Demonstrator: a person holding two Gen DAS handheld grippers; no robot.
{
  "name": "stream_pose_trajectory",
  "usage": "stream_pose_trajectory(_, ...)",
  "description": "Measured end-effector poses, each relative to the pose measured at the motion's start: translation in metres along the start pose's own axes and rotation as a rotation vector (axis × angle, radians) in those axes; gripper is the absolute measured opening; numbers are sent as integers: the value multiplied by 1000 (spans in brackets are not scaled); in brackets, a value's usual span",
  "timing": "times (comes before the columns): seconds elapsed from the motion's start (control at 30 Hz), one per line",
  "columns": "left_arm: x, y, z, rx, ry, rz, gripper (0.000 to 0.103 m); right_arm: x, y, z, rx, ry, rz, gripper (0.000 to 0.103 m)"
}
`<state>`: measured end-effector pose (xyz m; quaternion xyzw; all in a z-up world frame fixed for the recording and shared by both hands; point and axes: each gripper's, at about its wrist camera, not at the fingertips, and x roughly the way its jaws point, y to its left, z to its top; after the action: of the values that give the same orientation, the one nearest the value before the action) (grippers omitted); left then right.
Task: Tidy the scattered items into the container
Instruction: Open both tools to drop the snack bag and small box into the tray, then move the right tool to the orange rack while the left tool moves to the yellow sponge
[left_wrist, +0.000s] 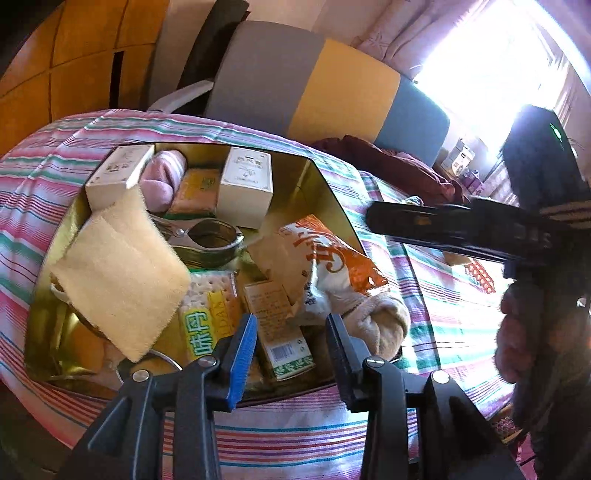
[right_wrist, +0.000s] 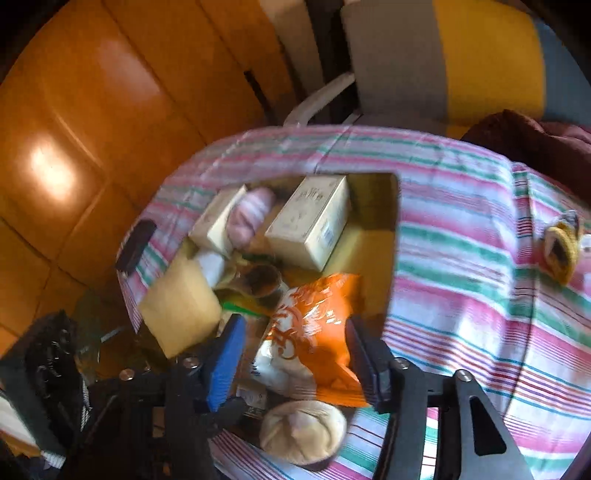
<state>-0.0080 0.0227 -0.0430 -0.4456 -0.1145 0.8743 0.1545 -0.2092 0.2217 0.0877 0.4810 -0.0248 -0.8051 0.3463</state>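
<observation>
My left gripper (left_wrist: 291, 341) spread and empty above the full gold container (left_wrist: 325, 184), my right gripper (right_wrist: 295, 354) spread over the orange packet (right_wrist: 317, 325) inside, yellow item (right_wrist: 561, 247) lying apart on striped cloth (right_wrist: 480, 295).

Full box on a striped cloth

The right gripper (right_wrist: 291, 354) hangs open above an orange bag (right_wrist: 317, 332) in the gold box (right_wrist: 384, 229).

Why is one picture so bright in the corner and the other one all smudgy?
Left wrist view: the window behind the curtains is blown out white, washing out that corner, while the gold box and its contents stay sharp. Right wrist view: everything is smeared by motion blur, so the print on the orange bag is unreadable. Both views bend straight edges, being fisheye.
</observation>
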Motion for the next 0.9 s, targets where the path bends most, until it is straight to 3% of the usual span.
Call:
stream_pose_trajectory(0.17,-3,4,1,-7,-4,10,39,-28,-31,-8,51,-28,-58,65)
stream_pose_trajectory(0.53,-24,-3,9,20,-51,32,39,-94,-161,-45,229,-21,-292,67)
stream_pose_trajectory(0.9,-23,-60,22,162,-32,-16,41,-157,-279,-66,357,9,-499,76)
